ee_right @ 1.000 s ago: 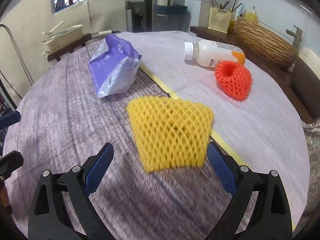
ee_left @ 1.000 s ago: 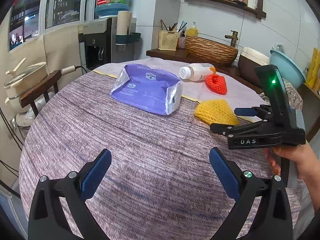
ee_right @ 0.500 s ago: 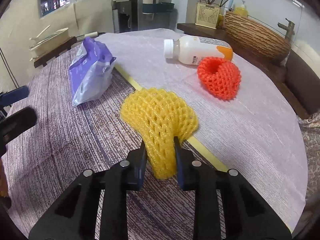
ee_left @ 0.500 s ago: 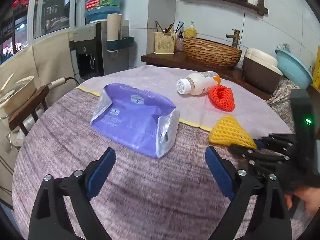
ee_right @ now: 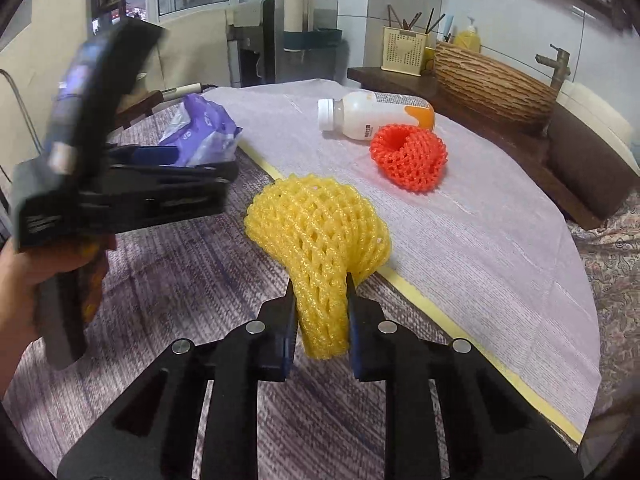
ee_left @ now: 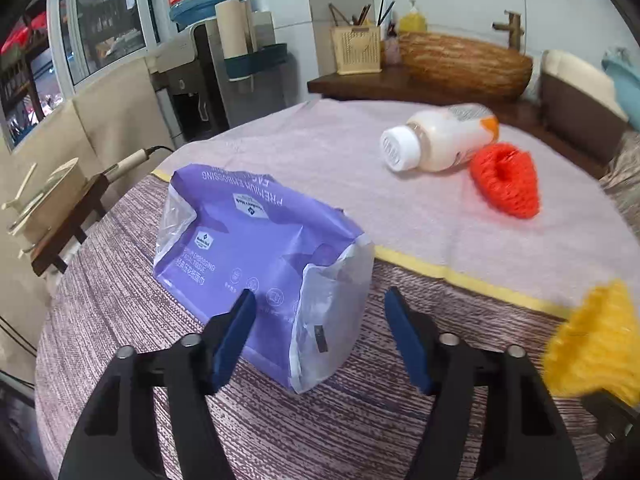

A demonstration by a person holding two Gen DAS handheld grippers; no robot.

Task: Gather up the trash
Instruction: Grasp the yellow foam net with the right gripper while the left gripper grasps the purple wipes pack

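Left wrist: left gripper (ee_left: 318,326) had been closing, unclenched, pads flanking the purple tissue pack's (ee_left: 260,256) near corner on the table (ee_left: 100,304); crinkly, light, likely slippery film, best pinched at that corner | Right wrist: right gripper (ee_right: 320,312) clenched on soft yellow foam net (ee_right: 320,236); net's lower end hidden, no bin visible.

My left gripper (ee_left: 320,320) has just been closing; its fingers (ee_left: 234,334) straddle the near corner of the purple tissue pack (ee_left: 256,252), not yet pressing it. Beyond, on the table (ee_left: 320,420), lie a white bottle (ee_left: 436,142) and a red foam net (ee_left: 506,182).
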